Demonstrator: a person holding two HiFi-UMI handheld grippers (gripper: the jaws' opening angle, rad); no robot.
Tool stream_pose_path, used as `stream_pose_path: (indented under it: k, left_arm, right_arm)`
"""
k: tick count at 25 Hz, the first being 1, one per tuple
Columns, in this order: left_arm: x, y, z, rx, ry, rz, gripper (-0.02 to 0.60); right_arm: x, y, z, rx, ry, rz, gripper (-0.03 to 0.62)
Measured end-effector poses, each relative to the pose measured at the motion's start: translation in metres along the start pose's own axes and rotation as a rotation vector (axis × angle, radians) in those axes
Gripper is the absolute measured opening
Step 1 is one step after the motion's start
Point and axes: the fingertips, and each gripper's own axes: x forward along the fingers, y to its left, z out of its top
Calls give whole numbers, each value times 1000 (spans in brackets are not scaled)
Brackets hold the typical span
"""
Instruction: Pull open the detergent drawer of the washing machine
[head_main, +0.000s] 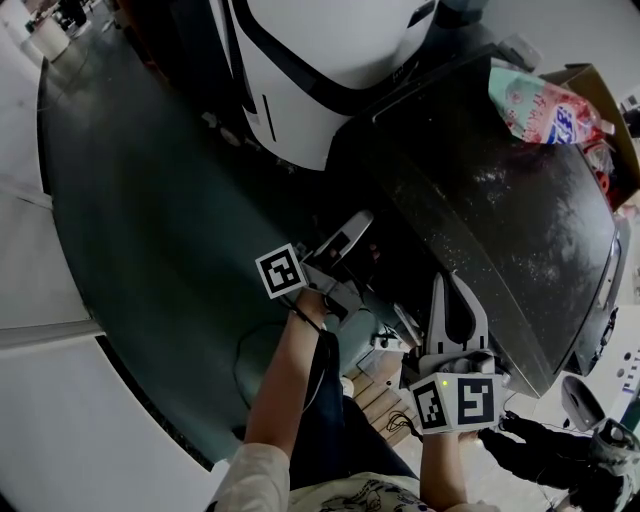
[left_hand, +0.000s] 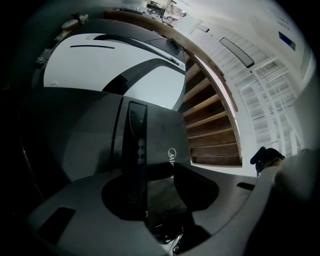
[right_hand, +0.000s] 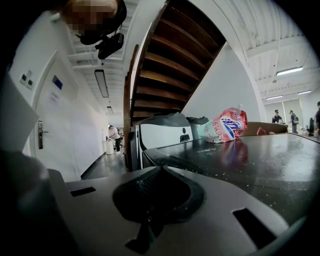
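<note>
The left gripper (head_main: 350, 238) pinches the dark detergent drawer (left_hand: 136, 145) on the front of the washing machine (head_main: 500, 220), mid-frame. Lower right, the right gripper (head_main: 455, 295) is pressed together and holds nothing.

Detergent bag (head_main: 540, 105) crowds washing machine (head_main: 480, 210) top.

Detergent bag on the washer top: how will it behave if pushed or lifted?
The bag looks like crinkled soft film, so probably floppy, deforming before it slides. It bulges, so likely heavy-ish, sagging if lifted by a corner. It lies slumped on the washer top, so unlikely to roll.
</note>
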Motion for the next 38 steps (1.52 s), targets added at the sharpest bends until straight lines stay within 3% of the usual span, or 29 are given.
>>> stream_pose_path:
  k: [14,38]
  left_arm:
    - [-29,-10,2,1,-23,-5,167]
    - [-93,-39,5,11,-71,-21,158]
  right_arm:
    - [-1,0,-2,-3,-5,-3,15]
    - [-14,41,-6,-14,-3,59,15]
